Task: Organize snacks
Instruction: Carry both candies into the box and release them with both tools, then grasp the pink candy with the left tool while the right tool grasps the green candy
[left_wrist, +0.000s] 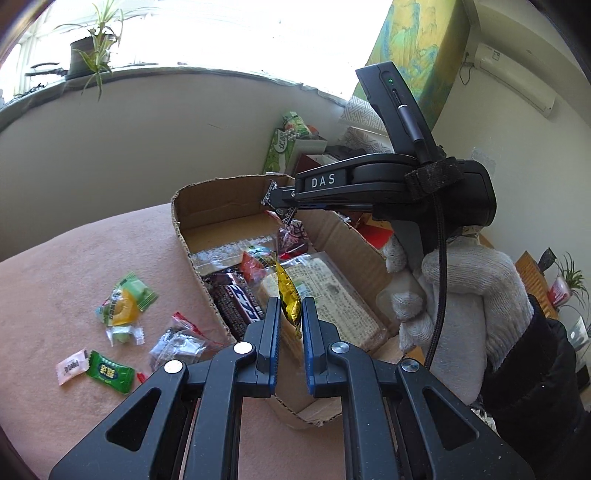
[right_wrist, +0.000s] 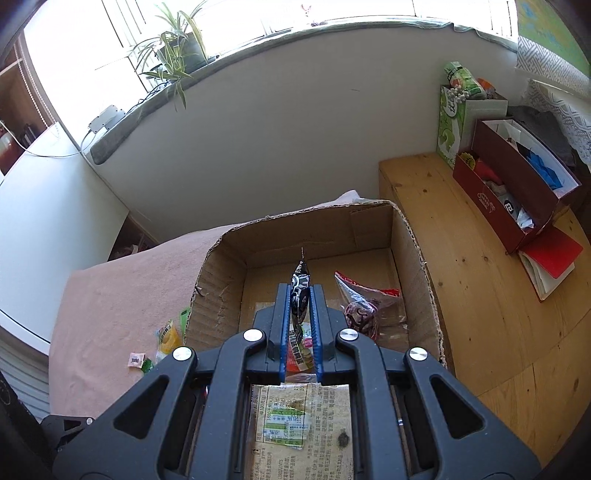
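My left gripper is shut on a gold foil snack and holds it over the near edge of the open cardboard box. My right gripper is shut on a black-and-white patterned snack packet above the middle of the same box; it shows from the side in the left wrist view. Inside the box lie a flat printed packet, a dark chocolate bar, a red packet and a dark red wrapped sweet. Several loose sweets lie on the pink cloth left of the box.
The box sits on a pink cloth beside a wooden top. A red box of oddments and a green carton stand at the back right. A white wall rises behind. A gloved hand holds the right gripper.
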